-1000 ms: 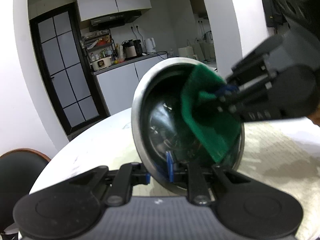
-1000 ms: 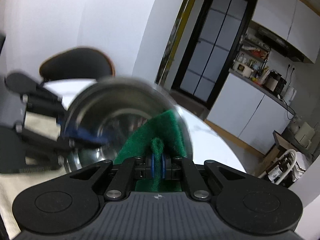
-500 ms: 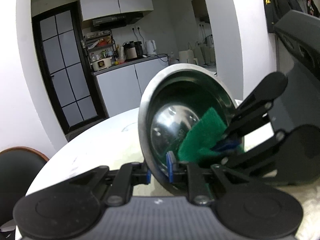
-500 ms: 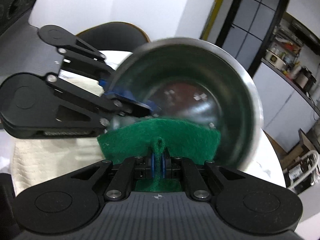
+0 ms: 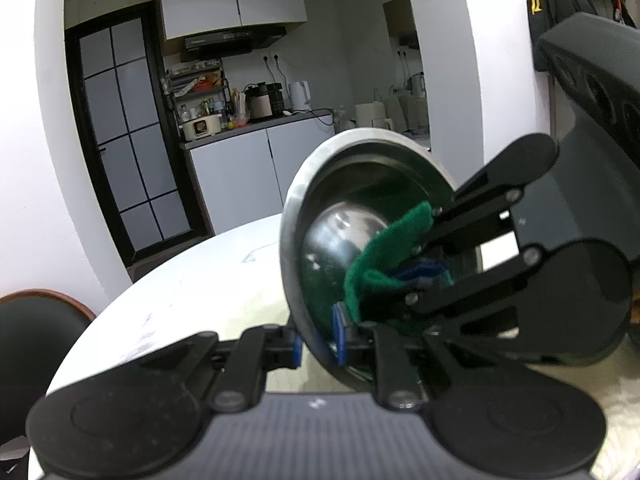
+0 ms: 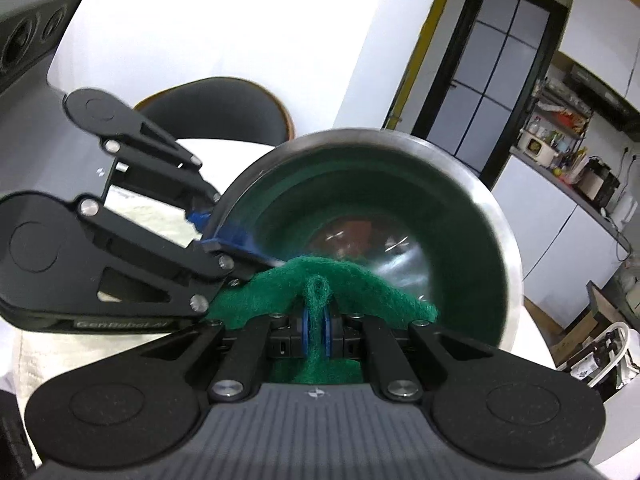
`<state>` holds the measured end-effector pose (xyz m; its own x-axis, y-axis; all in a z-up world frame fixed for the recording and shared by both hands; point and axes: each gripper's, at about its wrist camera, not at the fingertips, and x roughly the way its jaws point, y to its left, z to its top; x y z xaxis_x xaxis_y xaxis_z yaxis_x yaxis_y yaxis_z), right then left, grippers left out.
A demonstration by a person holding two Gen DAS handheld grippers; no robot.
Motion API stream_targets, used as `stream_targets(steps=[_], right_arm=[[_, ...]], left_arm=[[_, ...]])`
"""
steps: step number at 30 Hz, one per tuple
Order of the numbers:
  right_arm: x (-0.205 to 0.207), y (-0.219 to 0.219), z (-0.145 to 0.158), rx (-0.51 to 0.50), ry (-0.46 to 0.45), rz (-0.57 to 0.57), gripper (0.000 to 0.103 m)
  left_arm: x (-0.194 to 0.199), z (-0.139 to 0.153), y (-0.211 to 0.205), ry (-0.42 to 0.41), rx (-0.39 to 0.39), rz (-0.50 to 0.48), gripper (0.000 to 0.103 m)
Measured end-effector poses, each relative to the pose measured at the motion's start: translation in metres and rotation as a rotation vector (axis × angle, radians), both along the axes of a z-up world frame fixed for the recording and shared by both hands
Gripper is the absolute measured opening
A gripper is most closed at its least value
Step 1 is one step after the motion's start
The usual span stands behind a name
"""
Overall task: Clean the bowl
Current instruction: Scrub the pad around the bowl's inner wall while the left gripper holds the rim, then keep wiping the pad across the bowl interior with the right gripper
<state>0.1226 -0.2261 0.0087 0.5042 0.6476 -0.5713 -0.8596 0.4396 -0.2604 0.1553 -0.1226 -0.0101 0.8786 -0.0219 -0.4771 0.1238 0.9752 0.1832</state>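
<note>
A steel bowl is held tilted on its side above the table, its mouth turned toward the right gripper. My left gripper is shut on the bowl's lower rim, one blue pad inside and one outside. In the right wrist view the bowl fills the centre, with the left gripper clamped on its left rim. My right gripper is shut on a green scouring pad, which is pressed against the lower inside wall. From the left wrist view the scouring pad lies folded inside the bowl, in front of the right gripper.
A round white table with a cream cloth lies below. A black chair stands at the table's far side. Behind are a kitchen counter with appliances and a dark glass door.
The scouring pad has slid from the bowl's upper right wall down to its lower inside wall. The right gripper has come lower and closer into the bowl. The left gripper kept its hold.
</note>
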Motion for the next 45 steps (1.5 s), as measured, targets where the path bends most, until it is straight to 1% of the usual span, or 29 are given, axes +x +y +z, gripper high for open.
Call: stream_targets(steps=[2,3,7,11,14,16,17,22,26,31,35,39,41,45], right_arm=[[0.000,-0.001,0.001,0.012,-0.008,-0.007,0.008],[0.000,-0.001,0.002,0.022,-0.010,-0.012,0.008],[0.001,-0.002,0.003,0.045,-0.029,-0.031,0.008],[0.005,-0.008,0.006,0.070,-0.037,-0.064,0.008],[0.009,-0.011,0.007,0.075,-0.037,-0.087,0.008],[0.013,-0.013,0.006,0.063,-0.030,-0.100,0.008],[0.016,-0.014,0.006,0.056,-0.026,-0.108,0.008],[0.020,-0.015,-0.004,-0.021,0.021,-0.113,0.008],[0.019,-0.009,-0.011,-0.060,0.050,-0.076,0.008],[0.016,0.001,-0.013,-0.061,0.079,-0.021,0.008],[0.013,0.003,-0.013,-0.064,0.082,-0.022,0.008],[0.020,0.001,-0.012,-0.071,0.084,-0.064,0.008],[0.022,-0.001,-0.011,-0.072,0.070,-0.089,0.008],[0.020,-0.003,-0.008,-0.075,0.013,-0.138,0.008]], left_arm=[[0.000,0.000,0.001,0.000,0.001,0.000,0.017],[-0.003,0.004,0.009,-0.002,-0.002,-0.003,0.017],[-0.003,0.005,0.010,-0.003,0.000,-0.005,0.017],[-0.004,0.004,0.010,-0.002,0.001,-0.005,0.017],[0.000,0.004,0.002,-0.003,-0.001,-0.002,0.017],[-0.001,0.004,0.004,-0.004,-0.001,-0.003,0.017],[-0.002,0.007,0.012,-0.003,0.000,-0.007,0.017],[-0.003,0.010,0.015,-0.016,0.003,-0.002,0.017],[-0.002,0.011,0.015,-0.019,0.006,-0.003,0.017],[-0.004,0.011,0.015,-0.022,0.005,-0.007,0.017],[-0.003,0.011,0.017,-0.019,0.002,-0.009,0.017],[-0.003,0.010,0.016,-0.020,0.002,-0.011,0.016],[-0.002,0.009,0.011,-0.022,0.005,-0.009,0.016],[-0.003,0.009,0.010,-0.030,0.008,-0.013,0.016]])
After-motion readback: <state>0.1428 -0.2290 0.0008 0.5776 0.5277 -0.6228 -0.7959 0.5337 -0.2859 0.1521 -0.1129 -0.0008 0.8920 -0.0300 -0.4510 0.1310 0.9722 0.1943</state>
